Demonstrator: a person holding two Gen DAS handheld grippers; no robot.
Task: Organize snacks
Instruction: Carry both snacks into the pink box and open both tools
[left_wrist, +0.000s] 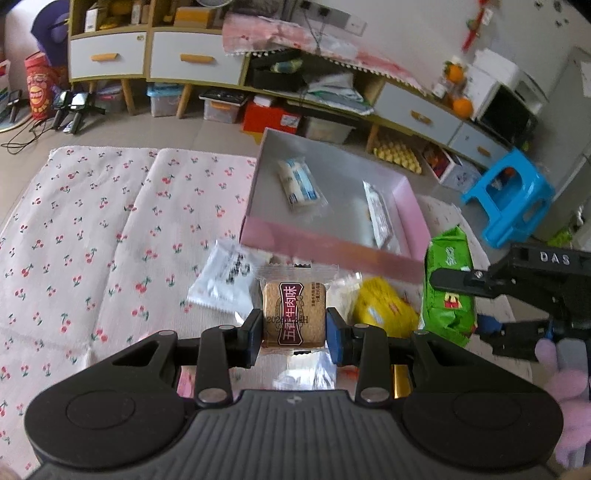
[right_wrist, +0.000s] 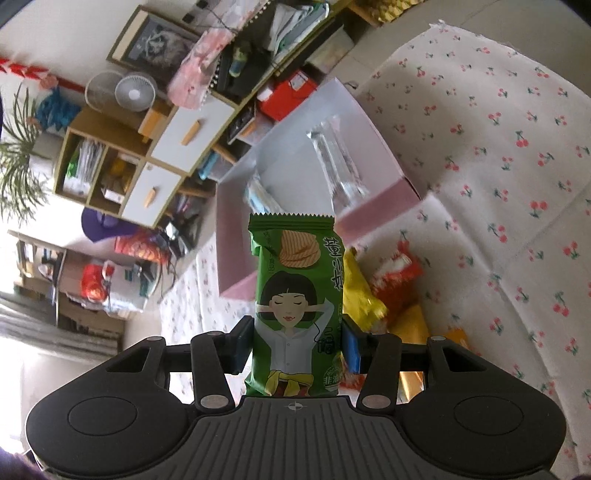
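My left gripper is shut on a small brown biscuit pack in a clear wrapper, lifted over the cherry-print cloth. Ahead stands a pink box with a blue-white snack and a white packet inside. My right gripper is shut on a tall green snack bag with a cartoon woman on it; that bag also shows at the right of the left wrist view. The pink box lies beyond it, holding a clear wrapper.
Loose snacks lie on the cloth near the box: a white packet, a yellow pack, red and yellow packs. A blue stool stands at the right. Cabinets and storage bins line the far wall. A person's pink sleeve is at the right edge.
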